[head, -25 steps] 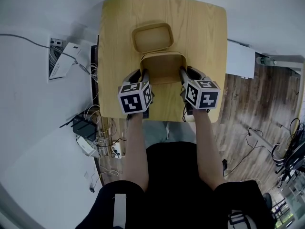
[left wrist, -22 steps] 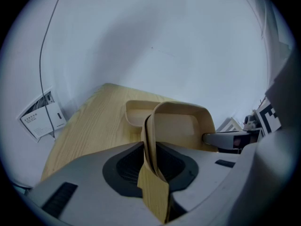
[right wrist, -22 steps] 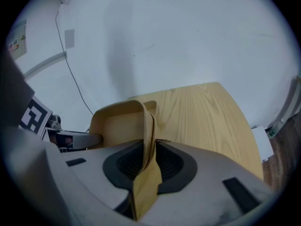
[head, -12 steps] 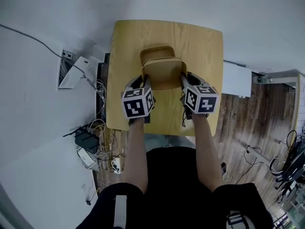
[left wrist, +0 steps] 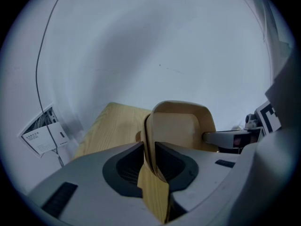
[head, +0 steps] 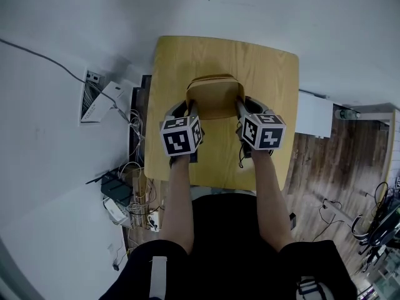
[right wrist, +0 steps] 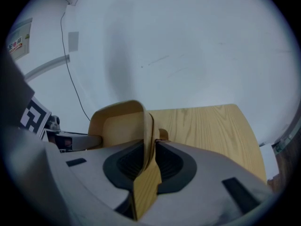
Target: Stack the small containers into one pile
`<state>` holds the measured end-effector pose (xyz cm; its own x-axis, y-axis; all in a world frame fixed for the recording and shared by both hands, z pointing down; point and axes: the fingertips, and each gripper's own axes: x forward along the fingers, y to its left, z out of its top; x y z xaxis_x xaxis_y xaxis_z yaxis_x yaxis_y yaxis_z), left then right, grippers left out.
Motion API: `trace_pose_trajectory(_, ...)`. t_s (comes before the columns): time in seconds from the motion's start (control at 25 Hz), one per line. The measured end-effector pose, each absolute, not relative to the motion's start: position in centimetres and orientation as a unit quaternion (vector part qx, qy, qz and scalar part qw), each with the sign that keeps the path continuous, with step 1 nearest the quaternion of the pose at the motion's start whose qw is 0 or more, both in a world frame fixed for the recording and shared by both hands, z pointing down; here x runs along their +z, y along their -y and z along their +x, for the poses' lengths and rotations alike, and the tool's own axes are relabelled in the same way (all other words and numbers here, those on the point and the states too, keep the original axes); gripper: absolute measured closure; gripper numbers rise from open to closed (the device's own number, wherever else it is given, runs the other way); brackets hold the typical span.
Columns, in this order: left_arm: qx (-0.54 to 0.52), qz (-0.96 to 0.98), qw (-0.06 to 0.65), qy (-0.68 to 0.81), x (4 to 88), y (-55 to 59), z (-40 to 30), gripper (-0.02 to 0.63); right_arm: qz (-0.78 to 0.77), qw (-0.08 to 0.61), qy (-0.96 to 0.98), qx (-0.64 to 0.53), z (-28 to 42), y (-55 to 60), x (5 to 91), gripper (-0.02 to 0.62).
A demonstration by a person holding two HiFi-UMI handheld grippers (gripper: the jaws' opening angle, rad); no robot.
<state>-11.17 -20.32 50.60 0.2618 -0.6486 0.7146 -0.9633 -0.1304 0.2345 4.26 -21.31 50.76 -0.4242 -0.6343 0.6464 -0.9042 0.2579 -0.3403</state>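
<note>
- The container (head: 215, 99) hangs over the middle of the table (head: 269, 74), held off its top between the two grippers; its open side faces up, roughly level.
- The left gripper (left wrist: 149, 149) pinches the container's left wall, one pad inside and one outside, both pressed flat on it; the right gripper (right wrist: 151, 147) does the same on the right wall; neither claw is spread or empty.
- A sliver of a second tan rim, the lower container (right wrist: 162, 134), peeks out just past the held one, toward the table's far edge; it seems to sit on the table right under the load, but whether the two touch I cannot tell.
- Handling, as a judgement: the container looks thin-walled and light, smooth tan, with rounded corners; stiff enough to keep its shape under two pinches, though the walls would likely bow if squeezed harder; the smooth skin could slide out of a weak grip.
- Best hold is the one in use: opposite side walls, close to the rim where the wall is stiffest; that leaves the base free to drop into the lower container.
- Risk: a tilt or a corner off line with the table's container would jam the rims instead of nesting them.
</note>
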Motion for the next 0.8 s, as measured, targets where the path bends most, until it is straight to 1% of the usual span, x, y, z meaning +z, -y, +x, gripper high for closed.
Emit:
trace_pose_trajectory(0.52,0.249,0.701,0.375,0.554,54.3,23.6,-11.8,0.526,0.492,0.218,0.755,0.376,3.4,24.8,54.3,0.54)
trace_pose_trajectory(0.64,0.251,0.699,0.38,0.552,55.1,23.8,-11.6,0.538,0.489,0.23,0.748,0.386,3.5,24.5,55.6,0.537)
trace_pose_trajectory(0.8,0.277,0.686,0.393,0.546,56.9,23.2,-11.6,0.52,0.484,0.249,0.743,0.39,3.5,24.0,56.9,0.538)
